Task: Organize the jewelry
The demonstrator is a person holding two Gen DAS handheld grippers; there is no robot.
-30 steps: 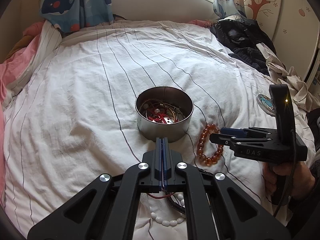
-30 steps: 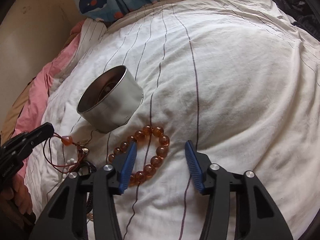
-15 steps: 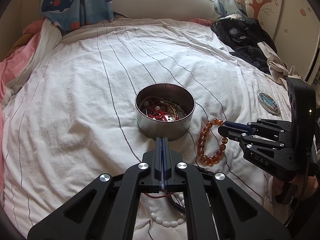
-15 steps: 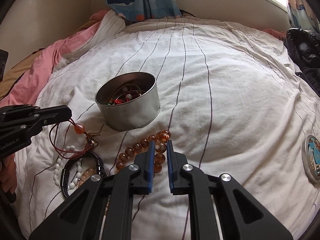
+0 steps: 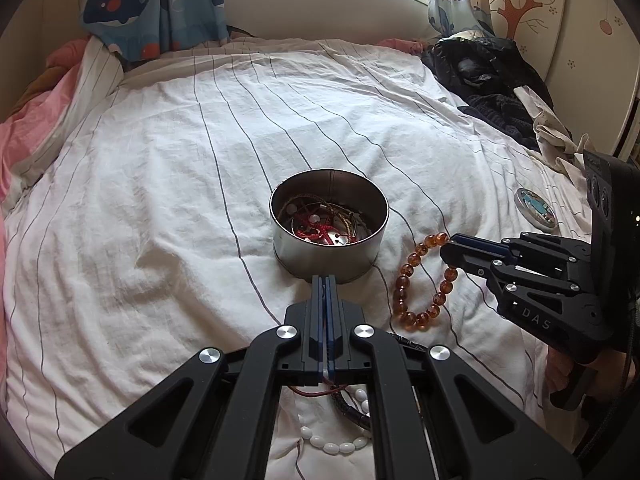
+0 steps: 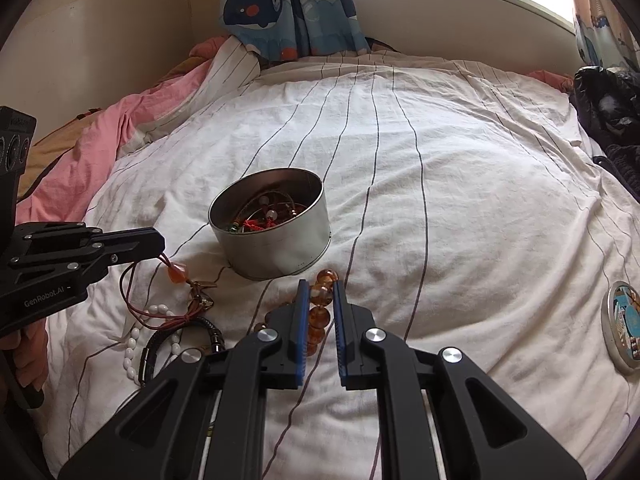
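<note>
A round metal tin [image 5: 296, 256] [image 6: 280, 248] with several pieces of jewelry inside stands on the white striped bedsheet. My right gripper [image 6: 319, 286] [image 5: 452, 242] is shut on an amber bead bracelet [image 6: 325, 276] [image 5: 400, 292] just right of the tin. One end of the bracelet sits between the blue pads and the rest trails on the sheet. My left gripper [image 5: 324, 280] [image 6: 158, 242] is shut on a red cord necklace with an orange stone [image 6: 178, 274], near the tin's front. A white bead bracelet [image 6: 132, 344] and a black braided bracelet [image 6: 160, 340] lie under it.
The tin's lid [image 5: 536, 210] [image 6: 624, 326] lies flat at the right. Dark clothes [image 5: 480, 76] are piled at the far right, and a pink blanket [image 6: 104, 148] is bunched along the left. A person's hand [image 5: 560, 368] holds the right gripper's handle.
My right gripper went from open over the amber bracelet to shut on it, then rolled level and rose a little, pulling one end up. The left gripper stayed still.
</note>
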